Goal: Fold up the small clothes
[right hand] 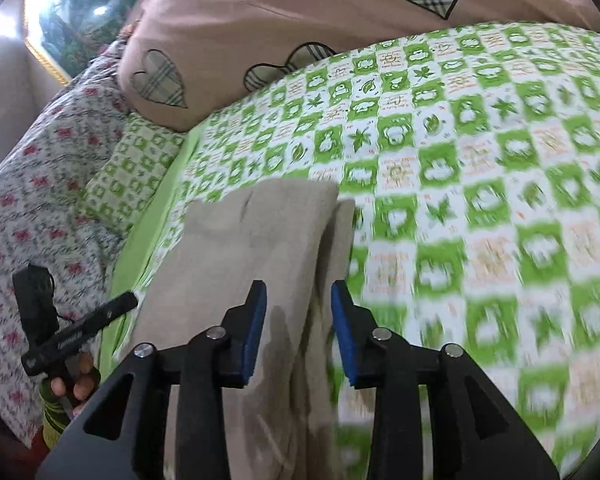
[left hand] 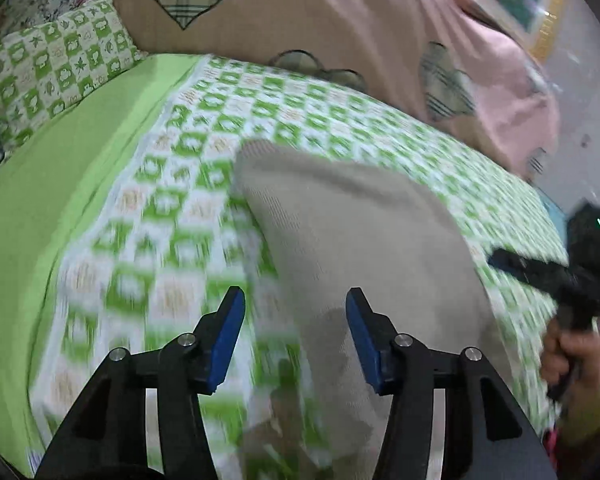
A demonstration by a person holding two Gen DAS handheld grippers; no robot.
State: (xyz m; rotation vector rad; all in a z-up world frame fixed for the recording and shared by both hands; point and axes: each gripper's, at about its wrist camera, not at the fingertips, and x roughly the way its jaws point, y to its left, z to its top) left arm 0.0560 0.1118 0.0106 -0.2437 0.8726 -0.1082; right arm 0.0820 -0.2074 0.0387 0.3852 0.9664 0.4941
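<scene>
A small beige-grey garment [left hand: 340, 216] lies folded on the green-and-white checked bedsheet [left hand: 172, 208]. My left gripper [left hand: 295, 294] hovers open over its near left edge, one blue pad above the cloth and the other above the sheet. In the right wrist view the same garment [right hand: 252, 232] lies flat with a fold edge running toward me. My right gripper [right hand: 299, 286] stands open above that edge, and its pads press on nothing. Each view shows the other gripper at the side, the right one [left hand: 540, 276] and the left one [right hand: 80, 328], held in a hand.
A pink quilt with plaid hearts [left hand: 340, 20] is piled along the far side of the bed. A green checked pillow [left hand: 52, 68] and a floral cloth [right hand: 40, 180] lie at the left. The bed's edge drops off at the right in the left wrist view.
</scene>
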